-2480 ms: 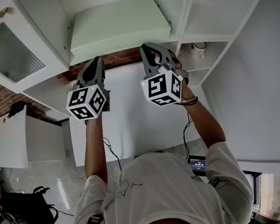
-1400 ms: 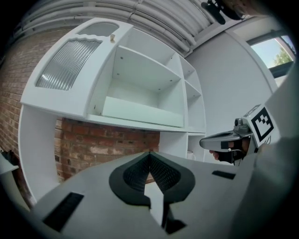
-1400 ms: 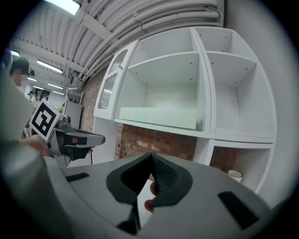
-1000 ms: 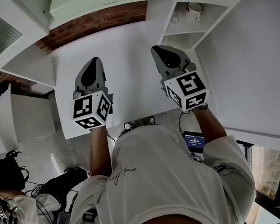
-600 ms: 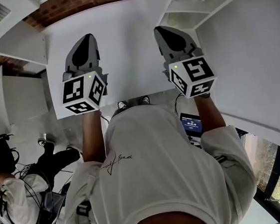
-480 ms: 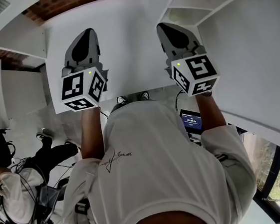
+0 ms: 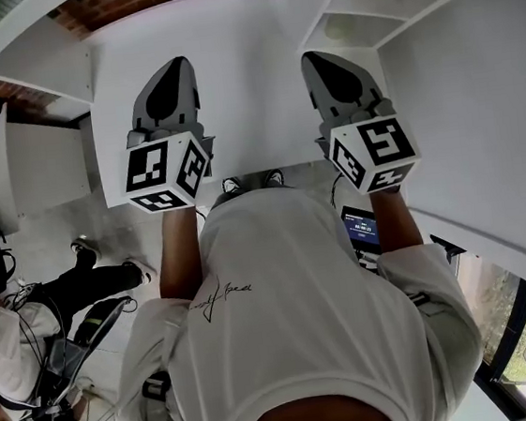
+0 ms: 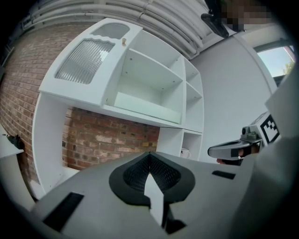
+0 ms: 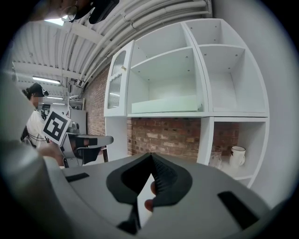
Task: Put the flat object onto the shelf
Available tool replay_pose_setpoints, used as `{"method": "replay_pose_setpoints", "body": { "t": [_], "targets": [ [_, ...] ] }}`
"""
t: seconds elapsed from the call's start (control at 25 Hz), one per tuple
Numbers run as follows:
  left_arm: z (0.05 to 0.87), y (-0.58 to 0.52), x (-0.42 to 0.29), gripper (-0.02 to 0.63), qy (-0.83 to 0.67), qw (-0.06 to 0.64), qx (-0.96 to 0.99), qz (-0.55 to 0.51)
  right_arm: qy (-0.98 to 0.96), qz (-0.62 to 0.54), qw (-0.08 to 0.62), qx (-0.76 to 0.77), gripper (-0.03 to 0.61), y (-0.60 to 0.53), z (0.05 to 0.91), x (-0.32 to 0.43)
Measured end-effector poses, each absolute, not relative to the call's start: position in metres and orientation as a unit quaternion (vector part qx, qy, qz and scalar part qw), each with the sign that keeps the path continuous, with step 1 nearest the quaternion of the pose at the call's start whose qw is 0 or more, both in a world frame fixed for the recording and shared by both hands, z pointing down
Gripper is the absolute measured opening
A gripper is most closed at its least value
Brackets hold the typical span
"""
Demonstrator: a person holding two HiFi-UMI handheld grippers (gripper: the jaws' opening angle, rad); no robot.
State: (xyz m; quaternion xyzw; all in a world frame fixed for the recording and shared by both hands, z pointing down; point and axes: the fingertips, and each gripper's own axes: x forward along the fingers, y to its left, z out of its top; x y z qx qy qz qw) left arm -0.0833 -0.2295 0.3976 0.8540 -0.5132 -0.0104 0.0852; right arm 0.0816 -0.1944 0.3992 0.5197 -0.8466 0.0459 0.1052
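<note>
The pale green flat object [image 9: 163, 104], a smooth thin slab, lies on the white shelf [image 9: 164, 114]. Both arms reach forward side by side over the plain white desk [image 7: 237, 66]. The left tongs [image 7: 176, 66] and right tongs [image 7: 317, 59] are pressed together (nothing pinched).

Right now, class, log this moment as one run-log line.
flat object: lying on shelf | left gripper: shut, empty | right gripper: shut, empty | both over white table
</note>
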Motion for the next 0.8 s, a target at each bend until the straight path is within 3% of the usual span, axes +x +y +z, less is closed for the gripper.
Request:
{"method": "replay_pose_setpoints", "body": {
  "t": [0.8],
  "targets": [
    [0.429, -0.208, -0.084, 0.014, -0.500, 0.107, 0.860, 0.010, -0.832, 0.026, 0.131, 0.538, 0.026, -0.181, 0.408, 0.079]
  ]
}}
